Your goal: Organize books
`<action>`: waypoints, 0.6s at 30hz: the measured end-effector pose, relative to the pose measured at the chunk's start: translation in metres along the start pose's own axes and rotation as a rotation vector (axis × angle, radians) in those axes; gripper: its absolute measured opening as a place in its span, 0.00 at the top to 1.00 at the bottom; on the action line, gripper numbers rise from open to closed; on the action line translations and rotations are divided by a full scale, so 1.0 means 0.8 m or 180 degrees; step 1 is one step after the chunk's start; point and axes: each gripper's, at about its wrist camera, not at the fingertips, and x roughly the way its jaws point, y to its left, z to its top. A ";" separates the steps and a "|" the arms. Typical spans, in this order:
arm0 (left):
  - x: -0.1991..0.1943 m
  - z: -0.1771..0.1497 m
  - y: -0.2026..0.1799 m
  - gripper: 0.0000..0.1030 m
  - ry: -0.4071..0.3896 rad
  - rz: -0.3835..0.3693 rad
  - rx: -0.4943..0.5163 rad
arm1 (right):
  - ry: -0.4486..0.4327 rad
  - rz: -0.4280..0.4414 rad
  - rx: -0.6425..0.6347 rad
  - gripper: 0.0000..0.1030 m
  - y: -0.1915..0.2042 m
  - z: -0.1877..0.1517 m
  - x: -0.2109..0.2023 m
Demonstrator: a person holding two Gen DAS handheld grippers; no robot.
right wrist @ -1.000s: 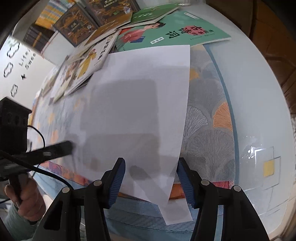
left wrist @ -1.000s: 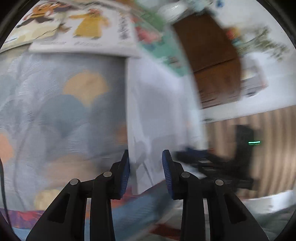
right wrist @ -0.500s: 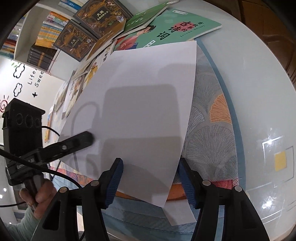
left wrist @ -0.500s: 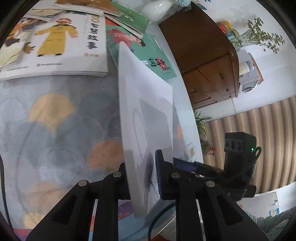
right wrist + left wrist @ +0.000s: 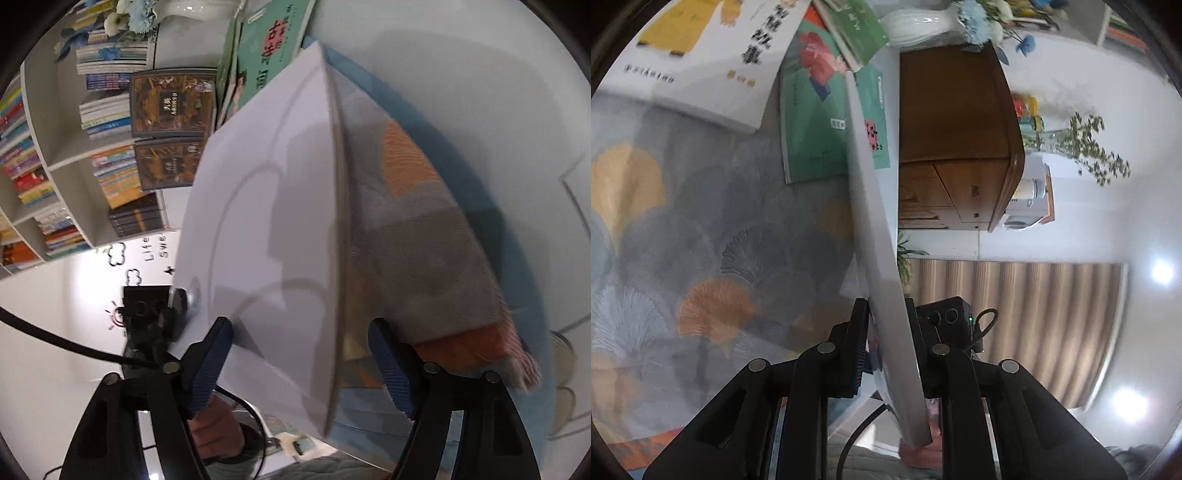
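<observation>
so the left tongs [image 5: 886, 343] are clamped on the near edge of a white book [image 5: 875, 236], tipping it up off the patterned surface [image 5: 701, 229], while the right tongs [image 5: 301, 363], jaws just widening, straddle its lower edge without pinching, probably handing off.

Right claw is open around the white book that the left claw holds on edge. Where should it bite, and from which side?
Take the white book at its near lower edge, coming straight in from the table's near side. It stands tilted on edge, so that edge already sits between the right claw pads. Stay clear of the left claw, which pinches the same near edge.
</observation>
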 end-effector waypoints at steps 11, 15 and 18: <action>0.026 -0.031 -0.037 0.85 0.0003 0.1378 0.0892 | -0.0396 -0.1374 -0.1347 0.70 0.072 -0.027 -0.001; 0.033 -0.049 -0.076 0.84 -0.0072 0.1707 0.1390 | -0.0491 -0.1575 -0.1636 0.69 0.092 -0.043 -0.009; 0.029 -0.056 -0.105 0.84 -0.0105 0.1713 0.1598 | -0.0571 -0.1515 -0.1767 0.68 0.106 -0.050 -0.027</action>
